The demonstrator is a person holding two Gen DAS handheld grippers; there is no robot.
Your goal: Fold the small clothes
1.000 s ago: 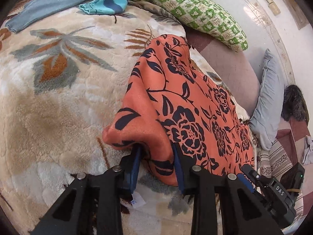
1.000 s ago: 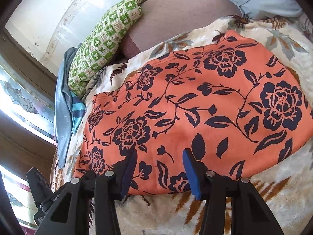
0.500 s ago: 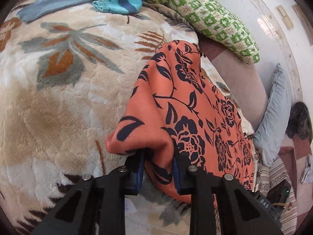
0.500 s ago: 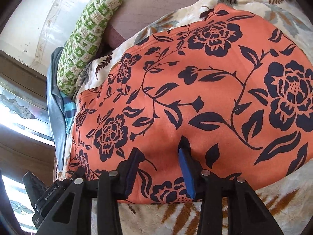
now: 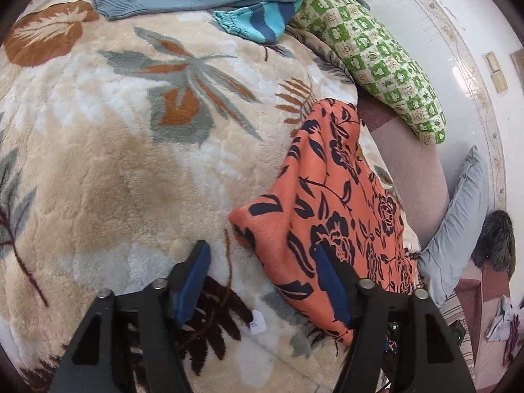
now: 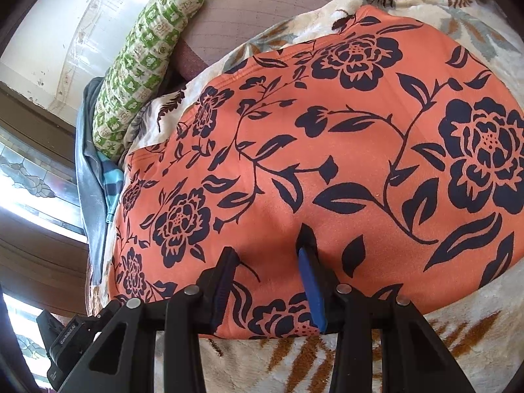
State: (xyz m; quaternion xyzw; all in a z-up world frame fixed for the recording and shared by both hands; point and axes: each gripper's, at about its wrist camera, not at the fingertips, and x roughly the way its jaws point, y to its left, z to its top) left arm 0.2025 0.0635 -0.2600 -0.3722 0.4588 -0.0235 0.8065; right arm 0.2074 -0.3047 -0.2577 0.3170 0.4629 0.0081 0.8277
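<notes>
An orange garment with dark floral print (image 5: 330,209) lies folded on a plush cream blanket (image 5: 114,170); it fills the right wrist view (image 6: 327,163). My left gripper (image 5: 262,271) is open, its near corner of the garment lying loose between and beside the right finger (image 5: 330,285). My right gripper (image 6: 268,265) has its fingers around the garment's near edge, with a raised fold of cloth between the blue pads; the jaws stand partly apart.
A green patterned pillow (image 5: 376,55) and a blue-grey sweater with a striped teal item (image 5: 255,19) lie at the blanket's far side. A grey pillow (image 5: 458,222) lies by the wall. A window (image 6: 29,180) is on the left.
My left gripper has opened and let go of the garment corner, which now rests on the blanket. My right gripper has pushed further onto the garment's edge.
</notes>
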